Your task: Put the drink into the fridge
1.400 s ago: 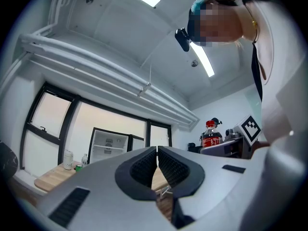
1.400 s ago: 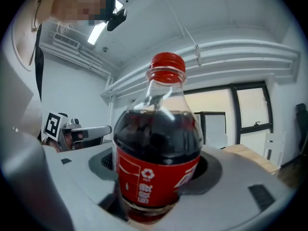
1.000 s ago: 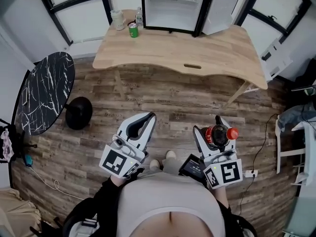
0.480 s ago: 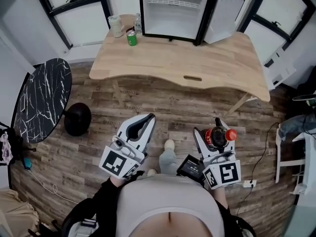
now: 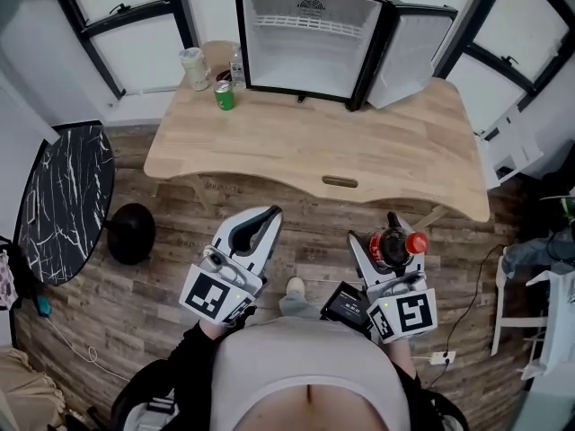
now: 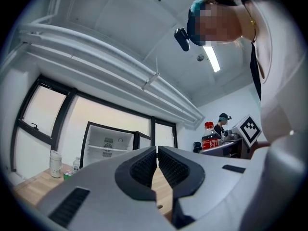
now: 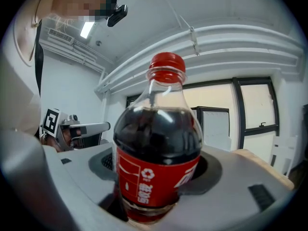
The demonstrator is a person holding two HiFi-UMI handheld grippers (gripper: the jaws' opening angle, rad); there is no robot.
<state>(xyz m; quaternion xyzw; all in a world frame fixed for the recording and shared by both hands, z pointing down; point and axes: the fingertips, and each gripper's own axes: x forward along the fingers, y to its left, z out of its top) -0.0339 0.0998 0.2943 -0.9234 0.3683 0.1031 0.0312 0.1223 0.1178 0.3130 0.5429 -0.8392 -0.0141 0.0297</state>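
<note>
A cola bottle with a red cap and red label sits between the jaws of my right gripper, which is shut on it; the bottle fills the right gripper view. My left gripper is shut with nothing in it, its ribbed pads touching. A small black fridge with a white inside stands on the far side of the wooden table, its door swung open to the right. Both grippers are held near my waist, short of the table's front edge.
A green can, a small water bottle and a pale cup stand left of the fridge. A black marble round table is at the left. A white chair and a floor cable are at the right.
The table and fridge have come closer and shifted down in the head view as I step forward. Both grippers keep their pose and the bottle stays held.
</note>
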